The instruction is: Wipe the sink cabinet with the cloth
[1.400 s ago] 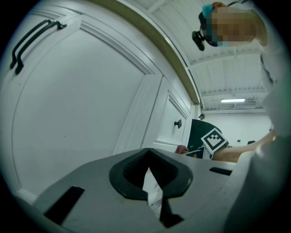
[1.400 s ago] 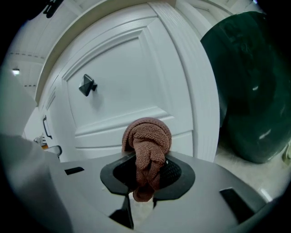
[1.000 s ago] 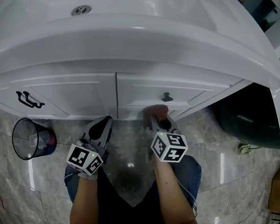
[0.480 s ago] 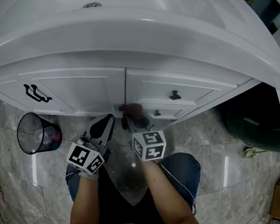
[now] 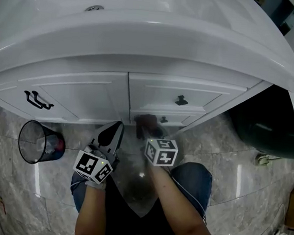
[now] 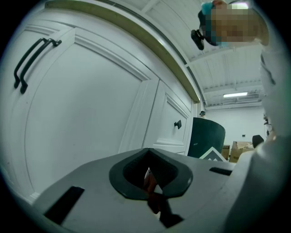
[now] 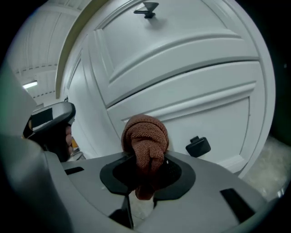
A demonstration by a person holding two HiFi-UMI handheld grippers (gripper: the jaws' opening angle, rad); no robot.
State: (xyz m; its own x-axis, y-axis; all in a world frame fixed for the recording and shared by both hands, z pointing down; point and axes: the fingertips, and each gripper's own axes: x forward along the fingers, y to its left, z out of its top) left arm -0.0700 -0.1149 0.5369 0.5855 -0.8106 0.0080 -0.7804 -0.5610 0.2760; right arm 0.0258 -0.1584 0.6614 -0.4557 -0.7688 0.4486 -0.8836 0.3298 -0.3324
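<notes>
Broadly, sink cabinet (image 5: 77, 95): white, filling the upper half of the head view under an overhanging basin rim, with a door at left and two drawers at centre right.
Floor (image 5: 235, 164): glossy grey tile across the lower frame; the open room for the arms is here, either side of the person's knees.
Waste basket (image 5: 38, 142): mesh, lower left, well apart from both grippers, so a leftward sweep along the door has room.
Lower drawer (image 7: 204, 104): this is the panel being wiped. I judge it goes best with only the soft wad pressed on the paint, hard fingertips off it, and strokes following the moulding edges.
Right gripper (image 5: 147, 129): fingers clamped on the cloth, aimed at that drawer at frame centre.
Left gripper (image 5: 112, 133): fingers closed together with nothing gripped, idle just left of the right one.
Cloth (image 7: 145, 139): rust-brown wad bulging past the fingertips, at the drawer front; I cannot tell if it touches.
Knob (image 7: 198, 145): small and dark, just right of the cloth; it would likely snag a rightward stroke, so go round it.
</notes>
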